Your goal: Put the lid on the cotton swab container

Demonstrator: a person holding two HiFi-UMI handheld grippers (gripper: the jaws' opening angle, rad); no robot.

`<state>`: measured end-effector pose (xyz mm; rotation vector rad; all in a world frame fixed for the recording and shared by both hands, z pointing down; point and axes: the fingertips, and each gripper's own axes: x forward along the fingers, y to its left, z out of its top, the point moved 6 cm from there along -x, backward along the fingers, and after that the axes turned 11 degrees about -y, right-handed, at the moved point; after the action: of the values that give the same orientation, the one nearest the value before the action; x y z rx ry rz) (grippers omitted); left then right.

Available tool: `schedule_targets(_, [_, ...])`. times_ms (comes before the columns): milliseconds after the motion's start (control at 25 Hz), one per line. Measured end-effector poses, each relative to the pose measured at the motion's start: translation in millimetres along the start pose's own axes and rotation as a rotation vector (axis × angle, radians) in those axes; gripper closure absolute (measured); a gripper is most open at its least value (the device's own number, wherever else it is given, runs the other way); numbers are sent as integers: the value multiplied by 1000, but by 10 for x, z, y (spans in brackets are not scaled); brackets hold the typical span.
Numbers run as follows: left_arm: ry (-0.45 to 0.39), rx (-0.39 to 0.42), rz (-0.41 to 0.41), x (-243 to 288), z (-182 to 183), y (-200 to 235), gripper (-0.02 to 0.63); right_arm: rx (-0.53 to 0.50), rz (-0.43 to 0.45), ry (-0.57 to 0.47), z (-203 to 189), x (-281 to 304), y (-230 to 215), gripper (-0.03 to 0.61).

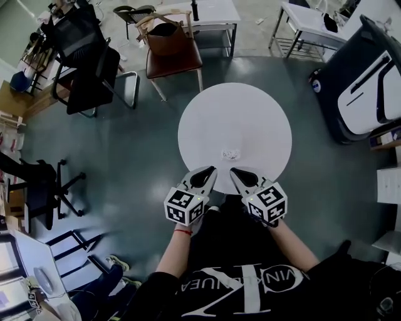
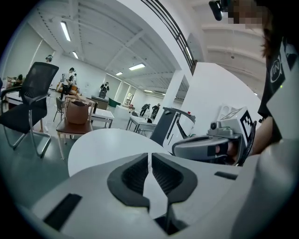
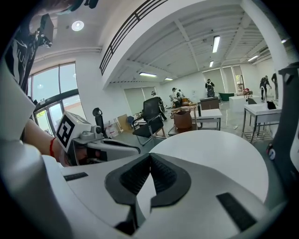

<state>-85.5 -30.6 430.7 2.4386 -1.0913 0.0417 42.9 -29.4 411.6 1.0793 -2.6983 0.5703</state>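
Observation:
A small clear cotton swab container [image 1: 230,153] sits on the round white table [image 1: 207,125], toward its near edge; I cannot make out a separate lid. My left gripper [image 1: 210,170] hovers at the table's near rim, left of the container, shut and empty. My right gripper [image 1: 234,172] is beside it, just short of the container, also shut with nothing held. In the left gripper view the jaws [image 2: 150,156] meet over the table, with the right gripper [image 2: 205,147] at right. In the right gripper view the closed jaws [image 3: 150,158] face the table [image 3: 219,154]; the container is hidden there.
A brown chair [image 1: 172,53] with a bag stands beyond the table, a black office chair [image 1: 88,63] at far left. A large dark and white machine [image 1: 366,81] stands at right. White desks [image 1: 213,19] line the back. The person's torso is right below the grippers.

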Motion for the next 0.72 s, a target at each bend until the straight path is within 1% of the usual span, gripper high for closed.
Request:
schedule_targets(80, [10,1,-4,84,-21,6,604,-9,8,4,41,44,-74,575])
schedule_targets(240, [53,22,-31,282,-92,36,604,-11,-4,22,61,96,-256,575])
schedule_targets(480, [120,9,-49,467,-230,130,600,2,11,85,-19,175,-420,575])
schedule_targets(720, [173,7,-37,610,-358,231,556,14,41,129,-91,213,-542,575])
